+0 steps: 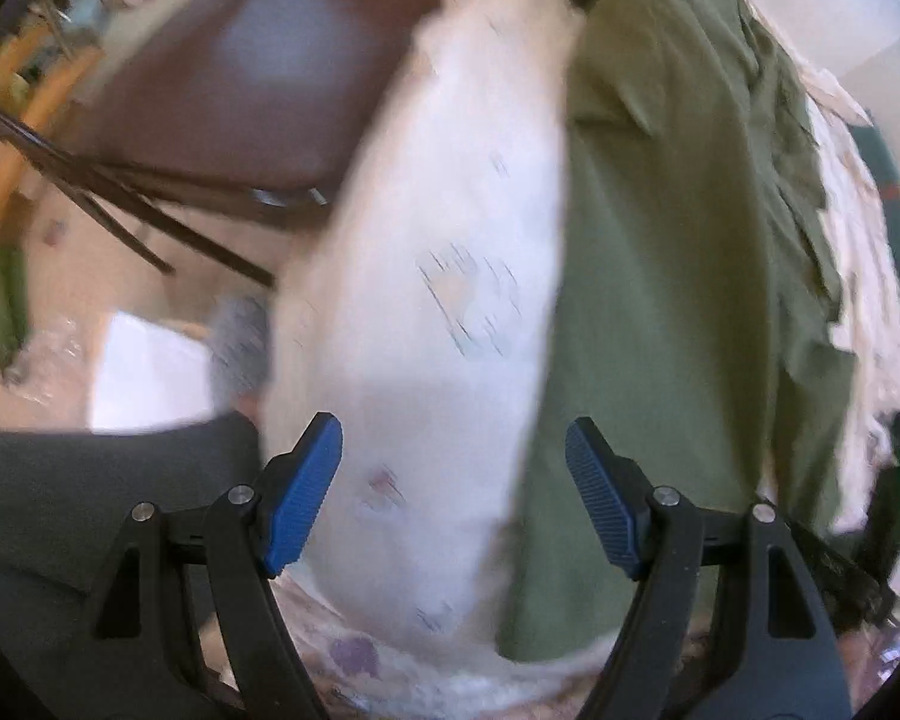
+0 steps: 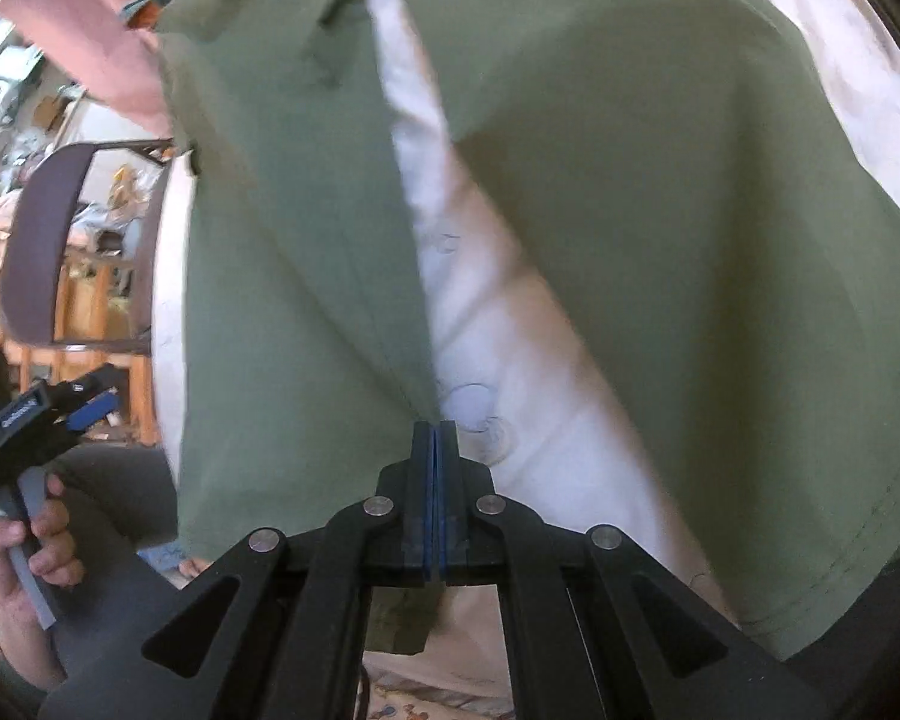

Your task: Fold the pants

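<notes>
Olive-green pants [image 1: 660, 270] lie spread on a white patterned cloth [image 1: 450, 210]. In the right wrist view the two legs of the pants [image 2: 630, 180] part in a narrow V, with the cloth [image 2: 510, 420] showing between them. My right gripper [image 2: 435, 429] is shut on the inner edge of the left leg, and a scrap of green fabric shows under its fingers. My left gripper [image 1: 450, 426] is open over the cloth just left of the pants, with nothing between its blue pads [image 1: 303, 492]. A hand holds that left gripper [image 2: 90, 408] at the far left of the right wrist view.
A brown padded chair [image 1: 240, 72] stands beyond the cloth's left edge, and its backrest [image 2: 36, 240] appears in the right wrist view. The person's dark-clothed legs [image 1: 60, 510] are close at the near side. Wooden furniture and clutter fill the background.
</notes>
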`<action>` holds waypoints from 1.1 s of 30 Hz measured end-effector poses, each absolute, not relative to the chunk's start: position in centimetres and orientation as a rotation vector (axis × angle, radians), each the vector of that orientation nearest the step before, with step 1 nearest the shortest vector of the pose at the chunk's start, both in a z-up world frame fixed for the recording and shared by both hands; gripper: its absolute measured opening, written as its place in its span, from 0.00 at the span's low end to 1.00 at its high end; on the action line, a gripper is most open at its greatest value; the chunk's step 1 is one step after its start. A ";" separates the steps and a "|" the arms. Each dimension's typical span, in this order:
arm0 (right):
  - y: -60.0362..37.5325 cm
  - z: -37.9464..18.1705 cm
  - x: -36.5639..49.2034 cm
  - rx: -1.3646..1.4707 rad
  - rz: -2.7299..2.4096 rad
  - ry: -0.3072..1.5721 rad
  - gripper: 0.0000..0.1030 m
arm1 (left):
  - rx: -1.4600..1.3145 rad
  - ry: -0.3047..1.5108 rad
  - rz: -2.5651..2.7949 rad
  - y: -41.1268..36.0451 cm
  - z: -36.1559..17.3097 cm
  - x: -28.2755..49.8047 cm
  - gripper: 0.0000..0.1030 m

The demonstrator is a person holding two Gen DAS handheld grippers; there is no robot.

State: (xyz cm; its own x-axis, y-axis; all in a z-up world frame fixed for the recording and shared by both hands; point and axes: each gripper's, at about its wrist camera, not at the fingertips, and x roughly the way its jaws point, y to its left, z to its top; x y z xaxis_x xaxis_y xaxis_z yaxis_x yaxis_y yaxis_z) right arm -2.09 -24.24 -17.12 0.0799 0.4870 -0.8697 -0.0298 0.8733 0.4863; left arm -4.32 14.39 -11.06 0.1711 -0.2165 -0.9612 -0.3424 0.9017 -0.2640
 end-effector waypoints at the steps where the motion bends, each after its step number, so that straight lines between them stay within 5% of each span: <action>1: -23.5 -17.1 -1.9 0.385 0.407 1.450 0.00 | -0.480 1.442 0.067 13.7 -11.6 -4.4 0.71; 7: -24.4 -17.5 -1.4 0.468 0.418 1.453 0.00 | -0.375 1.557 -0.019 8.0 -15.1 -5.4 0.39; 9: -25.1 -17.5 -0.6 0.496 0.424 1.449 0.00 | -0.339 1.587 -0.032 6.8 -16.0 -5.5 0.01; 20: -21.5 -15.3 -3.6 0.525 0.565 1.490 0.04 | -0.198 1.396 -0.128 8.6 -4.6 -9.5 0.00; 25: -19.9 -17.2 -3.0 0.442 0.515 1.586 0.05 | -0.172 1.451 -0.070 9.4 -6.3 -8.8 0.00; 29: -19.3 -14.8 -0.7 0.481 0.550 1.484 0.06 | -0.169 1.474 -0.053 8.8 -7.9 -8.0 0.00; 30: -19.3 -14.0 0.2 0.467 0.541 1.451 0.11 | -0.167 1.474 -0.053 8.7 -7.8 -8.3 0.00; 31: -19.1 -13.4 1.4 0.455 0.526 1.415 0.26 | -0.169 1.475 -0.057 8.2 -7.8 -8.4 0.00; 32: -19.0 -13.0 3.1 0.446 0.509 1.375 0.43 | -0.168 1.473 -0.064 8.3 -7.7 -8.5 0.00; 33: -18.8 -12.9 4.2 0.441 0.500 1.359 0.70 | -0.167 1.470 -0.072 8.3 -7.5 -8.7 0.00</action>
